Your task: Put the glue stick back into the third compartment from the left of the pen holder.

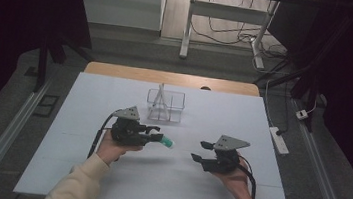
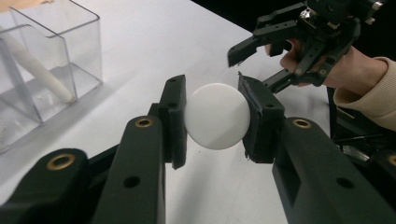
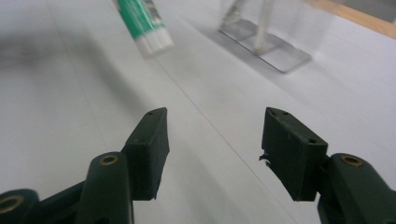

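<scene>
— What's the left hand-held gripper (image 1: 156, 135) got?

— A green-and-white tube (image 1: 165, 141), pinched across its round white cap end, jaws closed on it. It's held just above the white worktop (image 1: 205, 183), in front of the clear divided box (image 1: 165, 105) with white sticks in it.

— And the right hand-held gripper (image 1: 200, 151)?

— Jaws spread wide, nothing between them, pointing at the tube but apart from it.
</scene>
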The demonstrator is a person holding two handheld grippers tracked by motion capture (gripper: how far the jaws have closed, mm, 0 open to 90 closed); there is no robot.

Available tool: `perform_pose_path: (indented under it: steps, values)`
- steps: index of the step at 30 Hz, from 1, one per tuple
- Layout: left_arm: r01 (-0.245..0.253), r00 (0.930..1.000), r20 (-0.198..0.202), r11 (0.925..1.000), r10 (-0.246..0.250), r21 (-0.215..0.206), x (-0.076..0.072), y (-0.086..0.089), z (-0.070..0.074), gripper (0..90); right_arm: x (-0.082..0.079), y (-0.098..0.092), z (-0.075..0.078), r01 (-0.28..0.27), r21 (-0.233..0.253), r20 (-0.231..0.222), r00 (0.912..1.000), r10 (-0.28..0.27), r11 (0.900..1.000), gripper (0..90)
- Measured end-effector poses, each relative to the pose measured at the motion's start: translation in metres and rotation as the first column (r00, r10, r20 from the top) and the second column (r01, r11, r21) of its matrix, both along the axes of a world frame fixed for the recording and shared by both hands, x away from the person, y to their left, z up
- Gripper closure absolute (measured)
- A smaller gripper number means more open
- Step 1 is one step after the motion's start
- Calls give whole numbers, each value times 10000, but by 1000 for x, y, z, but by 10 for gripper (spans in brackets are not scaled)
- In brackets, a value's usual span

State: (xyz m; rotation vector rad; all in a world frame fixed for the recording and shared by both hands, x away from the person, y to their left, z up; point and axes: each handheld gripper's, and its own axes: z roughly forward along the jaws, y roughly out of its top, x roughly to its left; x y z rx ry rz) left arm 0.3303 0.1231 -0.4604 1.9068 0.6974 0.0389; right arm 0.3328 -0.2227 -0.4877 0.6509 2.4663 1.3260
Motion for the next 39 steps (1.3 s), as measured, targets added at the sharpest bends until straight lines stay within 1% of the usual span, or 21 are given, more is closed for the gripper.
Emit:
perform_pose_path:
  steps: [1,5,9,10,16,18,21,24,27,31,37,39]
  values:
    - [-46,10000,21,10000,46,16,0,1,1,648,0,-5,0,95,74,-45,9999,-94,9999,395]
    - [-186,9998,94,9998,186,-52,2,4,6,648,-2,-21,-2,396,23,-108,9992,-396,9992,387]
    - [-300,9994,194,9995,302,-107,6,5,13,648,-4,-34,-3,722,-33,-74,9974,-723,9974,386]
    - [-318,9992,220,9994,320,-118,7,5,15,648,-5,-36,-3,727,56,-72,9973,-727,9973,385]
    - [-510,9979,394,9987,512,-71,15,3,26,647,-8,-50,-4,947,-92,-15,9955,-948,9955,382]
    - [-533,9975,459,9986,533,-19,19,2,31,648,-8,-54,-5,994,-6,-62,9950,-994,9951,382]
    - [-633,9965,541,9980,630,29,24,0,38,647,-9,-60,-6,1063,-64,-59,9943,-1064,9943,381]
    - [-720,9955,631,9973,712,106,30,-2,46,647,-10,-64,-6,1145,70,-89,9934,-1145,9934,381]
    - [-820,9945,668,9965,808,143,37,-5,54,647,-10,-67,-6,1214,-23,-76,9926,-1215,9926,381]
    - [-966,9927,754,9949,941,297,46,-9,61,647,-9,-70,-7,1259,56,-119,9920,-1258,9920,381]
    - [-1220,9898,801,9911,1175,534,62,-14,71,647,-8,-70,-9,1315,17,-147,9912,-1315,9913,381]
    - [-1301,9892,763,9897,1254,603,68,-16,73,647,-8,-70,-9,1298,27,-164,9914,-1298,9915,381]
